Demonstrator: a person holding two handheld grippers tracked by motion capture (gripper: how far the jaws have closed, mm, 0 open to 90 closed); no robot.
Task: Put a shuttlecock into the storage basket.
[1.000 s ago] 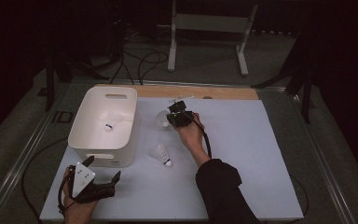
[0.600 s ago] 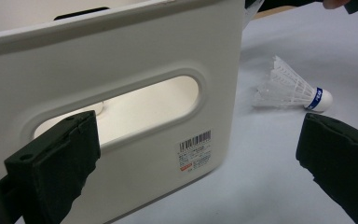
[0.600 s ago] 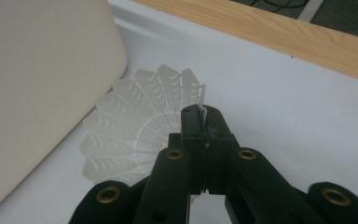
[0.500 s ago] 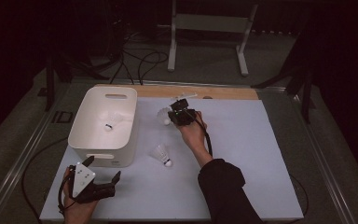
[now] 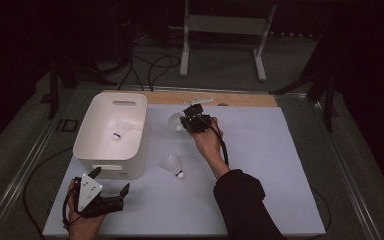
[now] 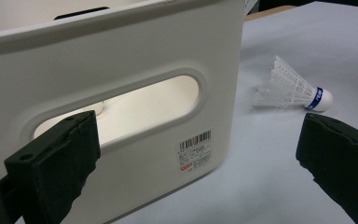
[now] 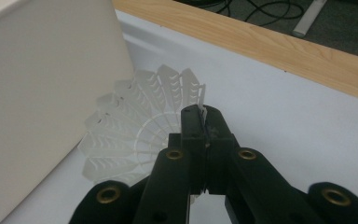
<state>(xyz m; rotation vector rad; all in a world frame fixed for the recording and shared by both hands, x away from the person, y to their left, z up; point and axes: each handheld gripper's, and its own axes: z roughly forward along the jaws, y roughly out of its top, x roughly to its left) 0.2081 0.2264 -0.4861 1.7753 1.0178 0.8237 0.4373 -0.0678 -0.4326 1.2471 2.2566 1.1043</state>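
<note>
Up close, shuttlecock [image 7: 140, 126] rim pinched, barcode label [image 6: 195, 148]

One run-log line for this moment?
right gripper: shut on held shuttlecock by its skirt, beside bin | left gripper: open, idle | in bin: one shuttlecock | on table: loose shuttlecock

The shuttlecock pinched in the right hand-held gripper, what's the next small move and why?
Probably carry it left over the white bin's rim: the right hand-held gripper is shut on the shuttlecock's feather edge, beside the bin wall, and one already lies inside.
</note>
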